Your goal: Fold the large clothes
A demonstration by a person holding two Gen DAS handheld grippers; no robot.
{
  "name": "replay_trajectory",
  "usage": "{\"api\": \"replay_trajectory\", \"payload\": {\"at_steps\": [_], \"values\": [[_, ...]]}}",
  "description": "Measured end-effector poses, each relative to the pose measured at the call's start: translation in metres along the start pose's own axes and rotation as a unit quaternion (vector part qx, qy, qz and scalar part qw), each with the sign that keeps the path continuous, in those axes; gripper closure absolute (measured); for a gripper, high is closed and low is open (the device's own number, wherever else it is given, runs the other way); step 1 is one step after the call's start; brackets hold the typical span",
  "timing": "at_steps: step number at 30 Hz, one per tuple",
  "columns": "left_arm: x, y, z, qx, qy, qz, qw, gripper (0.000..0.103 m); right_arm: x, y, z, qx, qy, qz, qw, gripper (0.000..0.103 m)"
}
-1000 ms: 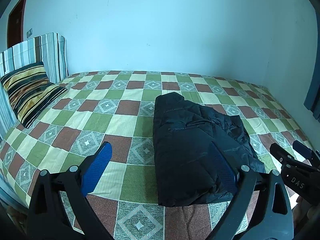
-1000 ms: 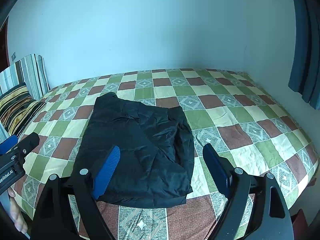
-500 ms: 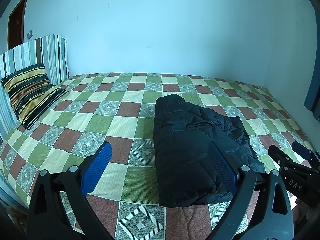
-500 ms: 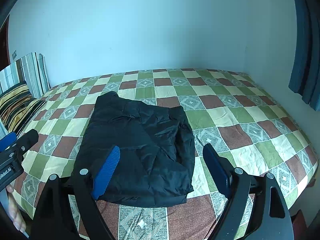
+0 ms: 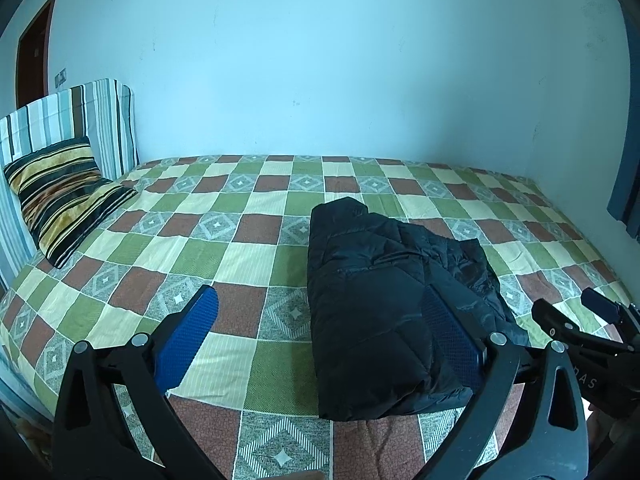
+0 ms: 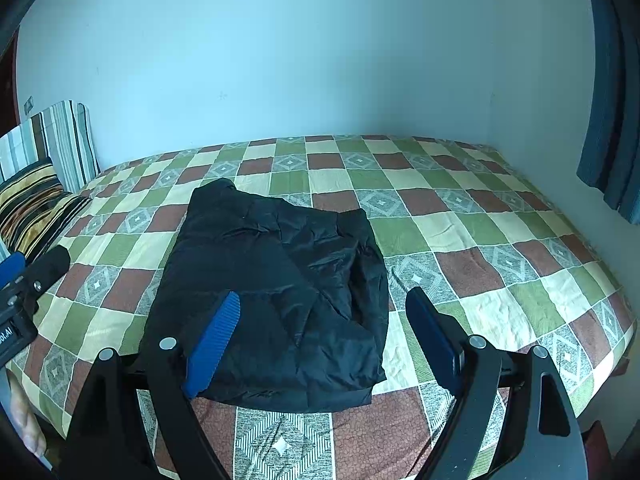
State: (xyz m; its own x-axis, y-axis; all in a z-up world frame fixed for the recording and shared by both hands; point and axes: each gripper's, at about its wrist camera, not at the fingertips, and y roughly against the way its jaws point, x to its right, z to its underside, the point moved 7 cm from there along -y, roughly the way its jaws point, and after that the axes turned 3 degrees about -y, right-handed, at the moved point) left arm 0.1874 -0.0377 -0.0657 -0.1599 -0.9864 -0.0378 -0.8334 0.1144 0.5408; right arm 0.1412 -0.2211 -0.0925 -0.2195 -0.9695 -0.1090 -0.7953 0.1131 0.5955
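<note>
At the left a striped pillow [image 5: 64, 196] leans against a striped headboard cushion [image 5: 80, 120], well apart from the work. The left tool [image 5: 320, 340] hovers above the near edge of the bed [image 5: 200, 248], its blue pads spread wide and holding nothing; one pad shows over bare checked bedspread, the other in front of the jacket's near left part. The black puffer jacket [image 6: 276, 292] lies folded into a thick block near the front edge of the bed, roughly in the middle. The right tool [image 6: 324, 340] also stands wide open and empty above the jacket's near right corner, touching nothing as far as the views show. The fold looks largely done, yet the far right layers sit rumpled and loose. The slick, springy padding could push the layers open again, and a tool pinching only the top layer would likely drag the block askew or towards the bed's edge. A curtain [image 6: 612, 92] hangs at the far right.
</note>
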Motion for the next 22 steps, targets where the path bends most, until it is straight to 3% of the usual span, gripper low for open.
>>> {"api": "replay_trajectory", "payload": {"at_steps": [7,15,22], "values": [[0.001,-0.011,0.008,-0.023,0.013,0.022,0.9994,0.002,0.004,-0.004,0.005,-0.007,0.004,0.0,1.0,0.019],[-0.01,-0.021,0.014,-0.025,0.01,-0.01,0.9996,0.002,0.007,-0.012,0.006,-0.014,0.006,0.003,1.0,0.019],[-0.034,-0.058,0.028,-0.068,0.018,-0.022,0.9973,0.002,0.03,-0.028,0.006,-0.019,-0.008,0.019,1.0,0.019]]}}
